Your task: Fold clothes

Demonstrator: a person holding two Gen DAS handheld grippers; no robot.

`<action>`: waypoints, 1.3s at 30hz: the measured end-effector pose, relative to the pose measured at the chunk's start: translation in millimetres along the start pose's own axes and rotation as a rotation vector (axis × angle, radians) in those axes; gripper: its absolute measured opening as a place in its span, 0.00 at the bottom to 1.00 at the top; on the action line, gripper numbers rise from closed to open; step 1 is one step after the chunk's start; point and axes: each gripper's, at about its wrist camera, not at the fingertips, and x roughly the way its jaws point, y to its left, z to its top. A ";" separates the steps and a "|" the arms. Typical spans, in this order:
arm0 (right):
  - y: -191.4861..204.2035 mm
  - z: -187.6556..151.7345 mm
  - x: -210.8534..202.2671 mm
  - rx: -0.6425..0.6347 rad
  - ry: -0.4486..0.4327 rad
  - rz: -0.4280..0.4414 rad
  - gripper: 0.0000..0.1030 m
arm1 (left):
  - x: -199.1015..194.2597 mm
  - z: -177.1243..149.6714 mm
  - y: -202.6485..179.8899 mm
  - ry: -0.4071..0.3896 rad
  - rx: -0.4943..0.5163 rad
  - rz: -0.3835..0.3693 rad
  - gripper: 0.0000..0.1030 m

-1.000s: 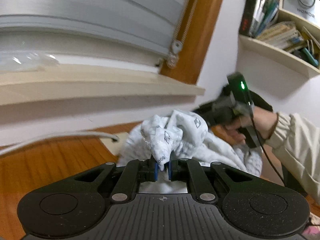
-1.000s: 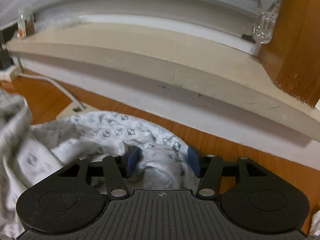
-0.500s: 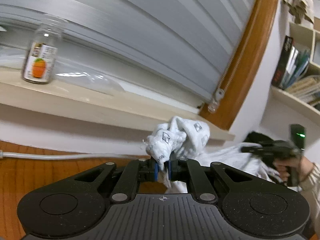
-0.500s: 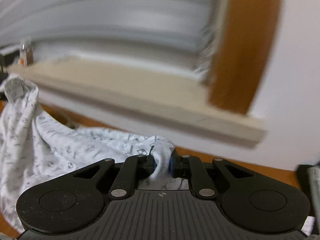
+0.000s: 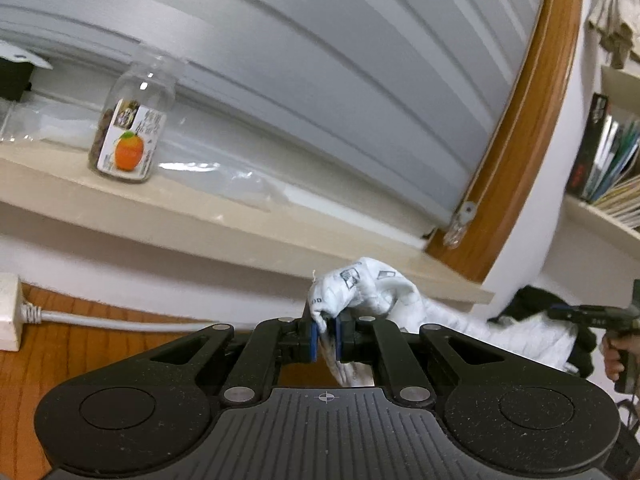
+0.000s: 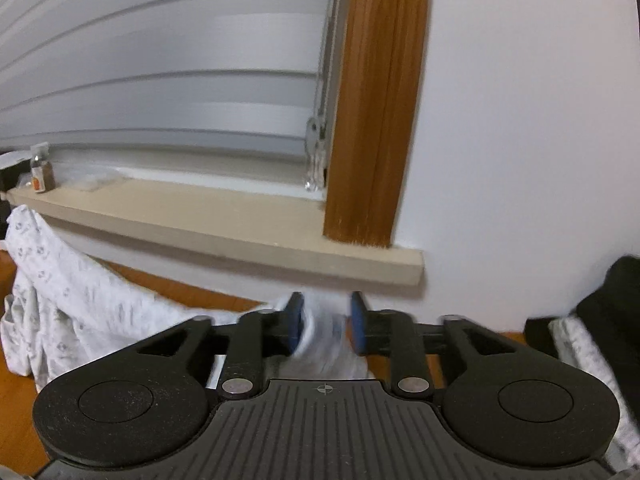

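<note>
The left gripper (image 5: 325, 339) is clenched on a bunched corner of the white patterned garment (image 5: 362, 294), its blue pads pressed flat against the cloth. From there the garment stretches off toward the right gripper (image 6: 326, 322), which shows small at the far right of the left wrist view with a hand (image 5: 612, 356) around its handle. In its own view, the right gripper's jaws are opening; a blurred fold of the garment sits between the blue pads, and whether they still press on it cannot be told.

The garment hangs just below and in front of the windowsill (image 6: 224, 232), above the wooden table (image 5: 80, 344). The sill's front edge runs across both views and ends at a square corner under the wooden window frame (image 6: 376, 120); right of that corner is bare white wall.

One jar (image 5: 132, 132) with an orange label stands on the sill near its far left end. One white power strip (image 5: 10, 312) with one cable lies on the table below the sill. One bookshelf (image 5: 604, 160) hangs right of the frame.
</note>
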 end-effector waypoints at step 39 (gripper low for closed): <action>-41.3 -131.2 24.5 0.319 0.084 -0.039 0.78 | 170.4 -68.6 -245.0 0.431 0.587 -0.244 0.72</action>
